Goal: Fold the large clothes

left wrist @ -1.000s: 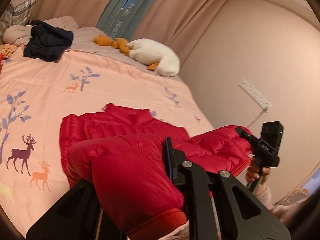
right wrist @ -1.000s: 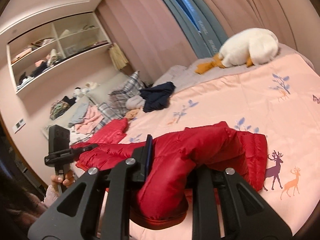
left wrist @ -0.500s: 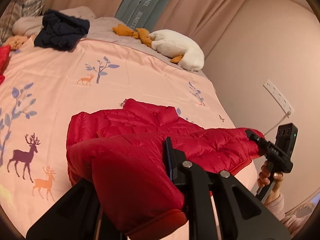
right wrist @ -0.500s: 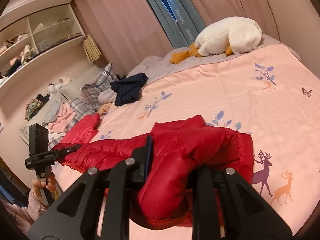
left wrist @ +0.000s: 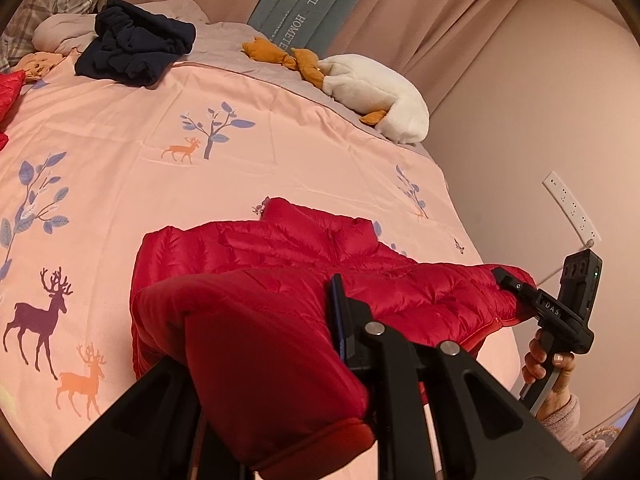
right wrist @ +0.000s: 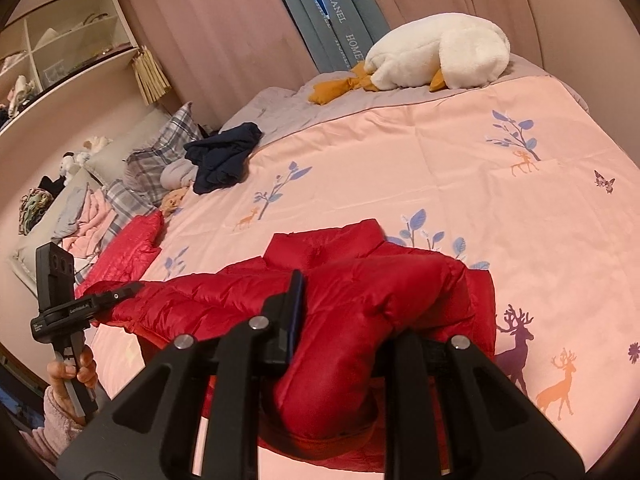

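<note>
Left wrist view showed the pink printed duvet [left wrist: 280, 120] under a red down jacket [left wrist: 304, 248]. The left gripper [left wrist: 280, 360] and right gripper [right wrist: 344, 344] each clamped a hem corner, mid fold; next, probably lay the hem toward the collar.

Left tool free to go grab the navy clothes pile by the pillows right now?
Probably not. The left tool is shut on the red jacket, so it would have to let go first. The navy clothes pile lies far up the pink bedspread, though nothing blocks the way.
</note>
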Available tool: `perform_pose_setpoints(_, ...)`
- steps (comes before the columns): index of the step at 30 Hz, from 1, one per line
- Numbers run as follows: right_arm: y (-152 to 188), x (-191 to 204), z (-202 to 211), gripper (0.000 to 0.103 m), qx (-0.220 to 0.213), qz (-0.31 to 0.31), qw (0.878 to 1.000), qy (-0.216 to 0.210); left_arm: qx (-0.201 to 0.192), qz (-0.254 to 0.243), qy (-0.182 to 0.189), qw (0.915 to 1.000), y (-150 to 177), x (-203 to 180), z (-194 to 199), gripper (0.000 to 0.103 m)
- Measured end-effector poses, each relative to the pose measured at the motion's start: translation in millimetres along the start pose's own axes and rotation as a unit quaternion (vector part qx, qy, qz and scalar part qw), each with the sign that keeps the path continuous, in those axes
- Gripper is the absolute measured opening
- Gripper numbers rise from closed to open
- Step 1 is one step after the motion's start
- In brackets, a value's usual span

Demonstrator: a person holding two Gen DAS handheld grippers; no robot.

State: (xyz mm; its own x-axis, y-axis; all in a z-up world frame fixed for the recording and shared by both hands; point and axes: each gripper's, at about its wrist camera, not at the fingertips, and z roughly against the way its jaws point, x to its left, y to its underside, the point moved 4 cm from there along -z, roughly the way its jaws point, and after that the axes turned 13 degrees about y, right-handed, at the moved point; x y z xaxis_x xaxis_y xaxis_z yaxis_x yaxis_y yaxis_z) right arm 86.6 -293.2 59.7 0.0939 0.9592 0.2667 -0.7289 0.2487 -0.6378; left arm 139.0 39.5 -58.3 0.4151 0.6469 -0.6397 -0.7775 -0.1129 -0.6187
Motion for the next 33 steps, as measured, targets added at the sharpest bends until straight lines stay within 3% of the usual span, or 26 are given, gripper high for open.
perform_pose_setpoints(17,-21,1,-19,0.019,-0.002,-0.003,1.0,0.031,0.001,0.002,0.007,1.0,-22,7,-15,0.015)
perform_pose_setpoints(33,-22,-14,-48,0.019,0.015,-0.014,0.999,0.034,0.026,0.008,-0.014,0.9995,-32,19,-45,0.015)
